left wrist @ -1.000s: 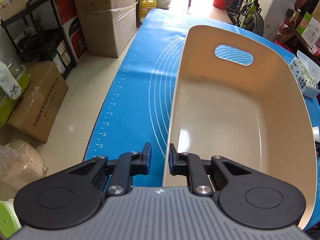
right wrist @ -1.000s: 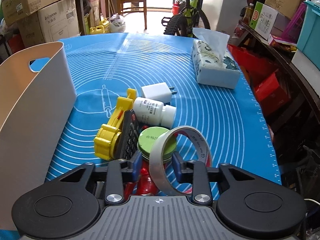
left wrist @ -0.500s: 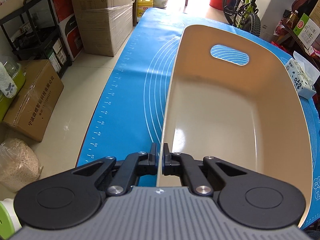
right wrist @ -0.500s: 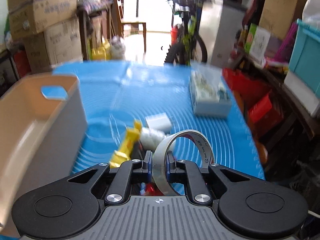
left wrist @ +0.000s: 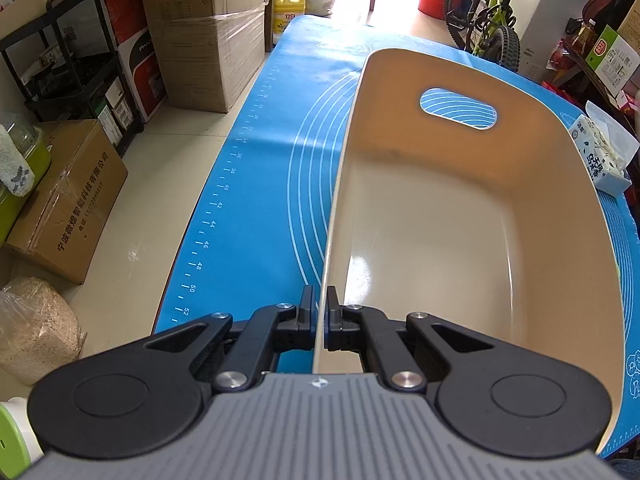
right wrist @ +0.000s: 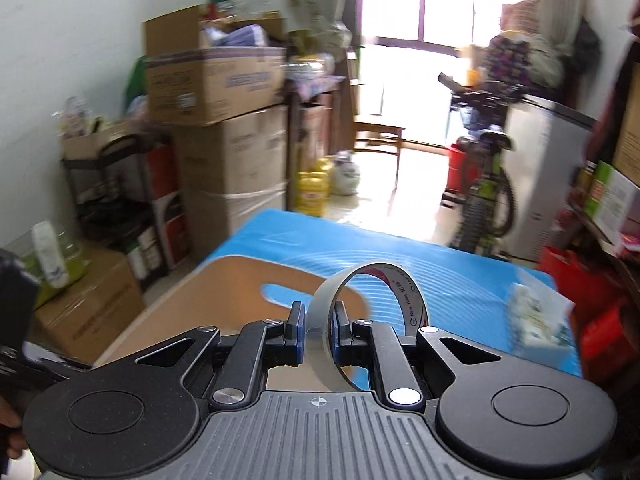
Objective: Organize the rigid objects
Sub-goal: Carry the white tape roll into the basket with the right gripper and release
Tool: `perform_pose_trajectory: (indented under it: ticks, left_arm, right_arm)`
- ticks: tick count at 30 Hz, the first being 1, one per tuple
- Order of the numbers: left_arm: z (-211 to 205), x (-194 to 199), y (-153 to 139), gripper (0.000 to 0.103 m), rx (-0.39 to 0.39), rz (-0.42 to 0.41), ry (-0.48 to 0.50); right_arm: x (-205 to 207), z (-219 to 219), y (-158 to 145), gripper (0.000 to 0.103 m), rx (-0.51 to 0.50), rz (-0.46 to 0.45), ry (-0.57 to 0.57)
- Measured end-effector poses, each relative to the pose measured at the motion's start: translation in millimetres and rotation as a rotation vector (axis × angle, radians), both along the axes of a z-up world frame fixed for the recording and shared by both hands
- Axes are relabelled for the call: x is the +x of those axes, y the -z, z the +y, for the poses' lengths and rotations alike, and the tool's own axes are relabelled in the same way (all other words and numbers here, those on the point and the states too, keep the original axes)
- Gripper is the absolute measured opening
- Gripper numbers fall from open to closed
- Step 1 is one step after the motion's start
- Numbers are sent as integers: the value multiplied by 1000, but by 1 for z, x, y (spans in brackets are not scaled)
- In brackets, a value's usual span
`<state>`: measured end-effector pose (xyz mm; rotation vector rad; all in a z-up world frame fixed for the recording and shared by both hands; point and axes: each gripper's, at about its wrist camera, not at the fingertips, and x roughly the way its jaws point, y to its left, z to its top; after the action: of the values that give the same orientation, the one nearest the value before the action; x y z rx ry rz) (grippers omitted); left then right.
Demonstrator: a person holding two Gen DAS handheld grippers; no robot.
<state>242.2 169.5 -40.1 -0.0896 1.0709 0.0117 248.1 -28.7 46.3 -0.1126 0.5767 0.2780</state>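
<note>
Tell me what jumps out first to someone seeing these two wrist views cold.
The big beige bin fills the left wrist view, empty inside, standing on the blue mat, with the left gripper shut on its near rim. In the right wrist view, the right gripper is clamped on the band of a grey tape roll, held up in front of the bin's handle cutout. Stacked cardboard boxes crowd the room behind.
</note>
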Motion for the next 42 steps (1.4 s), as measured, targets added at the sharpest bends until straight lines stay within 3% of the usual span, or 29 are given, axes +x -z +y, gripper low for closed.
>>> perform_pose_trajectory:
  ticks: [12,18,21,23,25,31,38,42]
  left_arm:
    - [-1,0,2,4,2,0,7]
    - [-2,0,2,4,4,0,9]
    - [-2,-1,2,4,4,0,8]
    - [-2,0,2,4,4,-1,9]
    - [-2,0,2,4,4,0,9]
    - [-2,-1,2,5,5,-1,9]
    - [-2,-1,2,5,4,0,9]
    - [-2,-1,2,5,5,0,9]
  right_arm:
    - [4,79,49,23,-53,176,-162]
    - [12,84,83,23,-89,334,-141]
    - [13,80,92,25,-92,368,-120]
    - [12,77,91,28,-88,368,-111]
    - [8,73,87,42,-75,350,-105]
    - [-8,49,54,58,10,251,-89]
    - [-20,-7,21,63,55,156,45]
    - [-17,-46,17,63,28,136,140]
